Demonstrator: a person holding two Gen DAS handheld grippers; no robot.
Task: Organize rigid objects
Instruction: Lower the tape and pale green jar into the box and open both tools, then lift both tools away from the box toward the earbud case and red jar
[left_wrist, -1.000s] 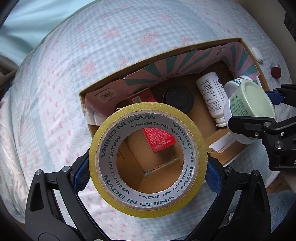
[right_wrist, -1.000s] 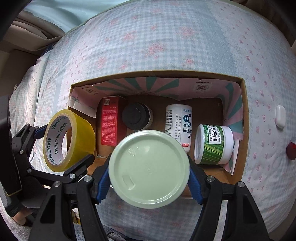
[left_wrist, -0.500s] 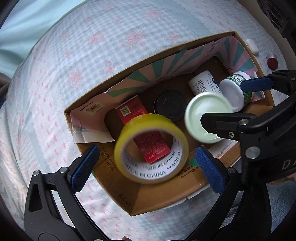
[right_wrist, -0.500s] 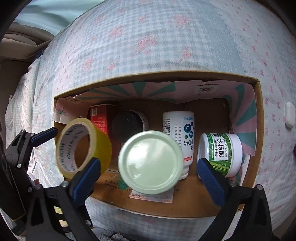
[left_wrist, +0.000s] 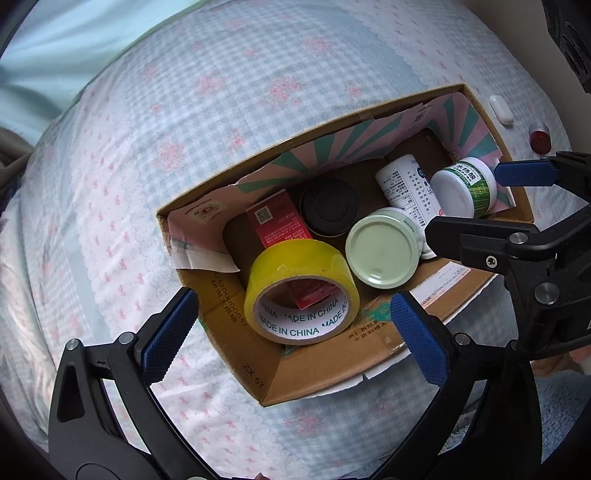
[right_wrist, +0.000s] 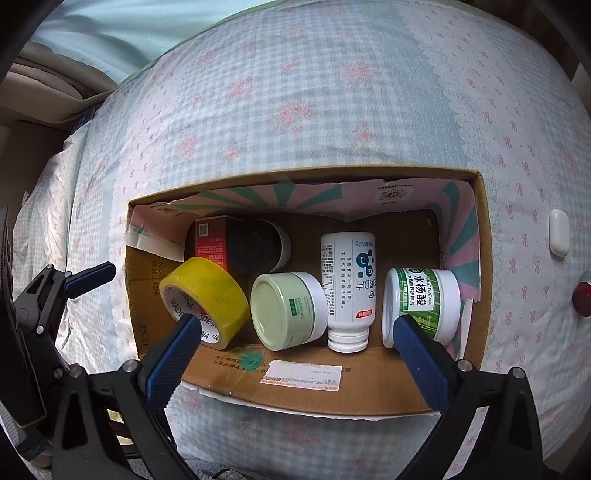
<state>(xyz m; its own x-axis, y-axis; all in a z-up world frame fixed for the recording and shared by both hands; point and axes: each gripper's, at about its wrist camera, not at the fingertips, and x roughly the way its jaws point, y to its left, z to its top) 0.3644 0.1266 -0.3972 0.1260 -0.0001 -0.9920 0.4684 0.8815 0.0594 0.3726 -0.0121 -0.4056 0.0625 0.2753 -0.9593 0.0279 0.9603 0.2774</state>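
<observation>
Both your tongs are spread, empty: left gripper (left_wrist: 291, 332), right gripper (right_wrist: 295, 343). Yellow tape roll (left_wrist: 301, 290) and pale-green jar (right_wrist: 288, 312) lie inside the cardboard box (right_wrist: 484, 258). White capsule (right_wrist: 558, 232) sits outside its right wall, nearer your right gripper.

Bed covered in pale blue-and-white checked sheet (right_wrist: 332, 92) with pink floral print, plain light-blue bedding (left_wrist: 55, 66) beyond it, soft daylight
</observation>
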